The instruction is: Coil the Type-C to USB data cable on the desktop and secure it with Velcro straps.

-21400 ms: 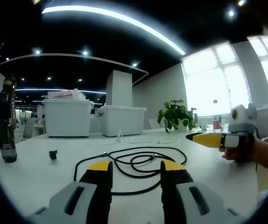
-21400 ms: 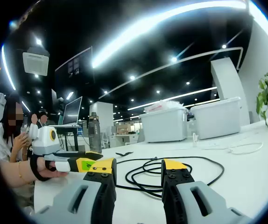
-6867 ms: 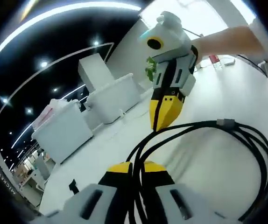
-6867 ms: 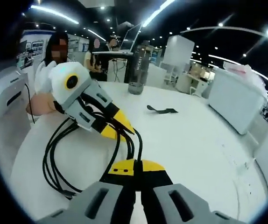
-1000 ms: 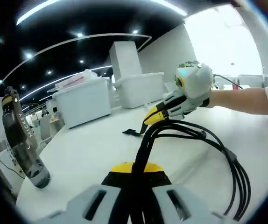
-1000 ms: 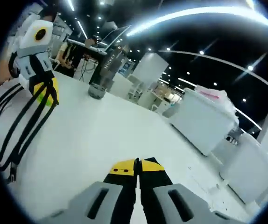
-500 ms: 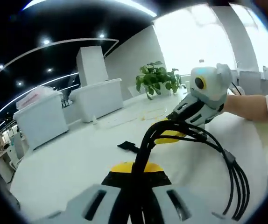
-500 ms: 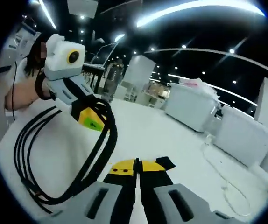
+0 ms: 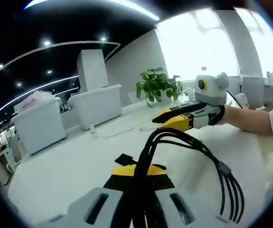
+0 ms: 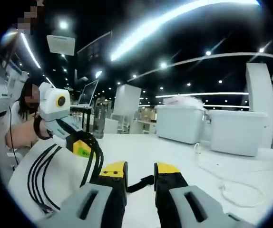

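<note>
My left gripper is shut on the coiled black data cable, whose strands rise from the jaws and loop down to the right with a plug at the end. A black Velcro strap lies on the white table just beyond. From the right, the right gripper reaches in above the coil. In the right gripper view, my right gripper is open, and the strap lies on the table between and just past its jaws. The left gripper holds the cable loops at the left.
Two white storage bins and a potted plant stand at the table's far side. A thin white cable lies on the table to the right. A dark bottle and a seated person are at the left.
My right gripper has opened and drawn level, away from the coil, with the strap now between its jaws. The left gripper still holds the cable bundle.
</note>
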A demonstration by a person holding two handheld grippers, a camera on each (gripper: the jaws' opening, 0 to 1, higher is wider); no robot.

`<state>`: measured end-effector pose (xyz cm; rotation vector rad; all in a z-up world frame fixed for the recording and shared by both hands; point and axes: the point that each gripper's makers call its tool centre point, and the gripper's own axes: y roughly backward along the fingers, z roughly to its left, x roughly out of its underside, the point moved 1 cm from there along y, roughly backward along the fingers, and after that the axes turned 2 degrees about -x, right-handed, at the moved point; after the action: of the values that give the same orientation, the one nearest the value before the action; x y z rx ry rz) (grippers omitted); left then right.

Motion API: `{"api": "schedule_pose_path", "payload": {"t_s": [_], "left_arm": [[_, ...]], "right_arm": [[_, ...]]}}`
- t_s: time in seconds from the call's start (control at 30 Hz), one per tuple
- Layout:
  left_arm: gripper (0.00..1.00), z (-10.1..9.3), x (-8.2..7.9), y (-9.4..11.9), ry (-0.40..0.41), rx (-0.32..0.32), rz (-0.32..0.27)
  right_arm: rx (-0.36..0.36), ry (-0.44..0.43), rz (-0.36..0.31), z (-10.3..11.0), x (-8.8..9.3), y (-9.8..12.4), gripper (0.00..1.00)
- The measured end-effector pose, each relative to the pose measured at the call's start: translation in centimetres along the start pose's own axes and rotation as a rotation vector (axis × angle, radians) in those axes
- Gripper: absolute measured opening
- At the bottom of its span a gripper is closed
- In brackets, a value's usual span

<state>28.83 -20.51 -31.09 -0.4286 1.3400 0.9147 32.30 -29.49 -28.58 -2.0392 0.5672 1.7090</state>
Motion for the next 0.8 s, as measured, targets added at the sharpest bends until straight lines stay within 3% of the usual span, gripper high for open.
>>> {"api": "schedule_pose_path", "payload": {"t_s": [0.1,0.17,0.23,0.3,0.47,0.8], "left_arm": [[0.04,0.0,-0.5,-1.8,0.021,0.031,-0.017],[0.04,0.1,-0.6,-2.9,0.018,0.038,-0.011],[0.04,0.2,-0.6,-3.9,-0.003,0.04,-0.004],[0.04,0.3,-0.5,-4.6,0.026,0.058,-0.002],[0.04,0.6,0.5,-5.8,0.041,0.067,0.014],[0.04,0.6,1.9,-6.2,0.078,0.074,0.029]], "right_arm": [[0.026,0.011,-0.018,-0.4,-0.4,0.1,0.22],[0.053,0.053,0.006,-1.0,-0.3,0.4,0.2],[0.07,0.023,-0.021,-1.5,-1.0,0.8,0.21],[0.085,0.005,-0.046,-1.9,-1.6,1.1,0.21],[0.114,0.008,-0.065,-2.6,-2.1,1.5,0.21],[0.089,0.051,-0.034,-1.7,-1.4,1.0,0.22]]}}
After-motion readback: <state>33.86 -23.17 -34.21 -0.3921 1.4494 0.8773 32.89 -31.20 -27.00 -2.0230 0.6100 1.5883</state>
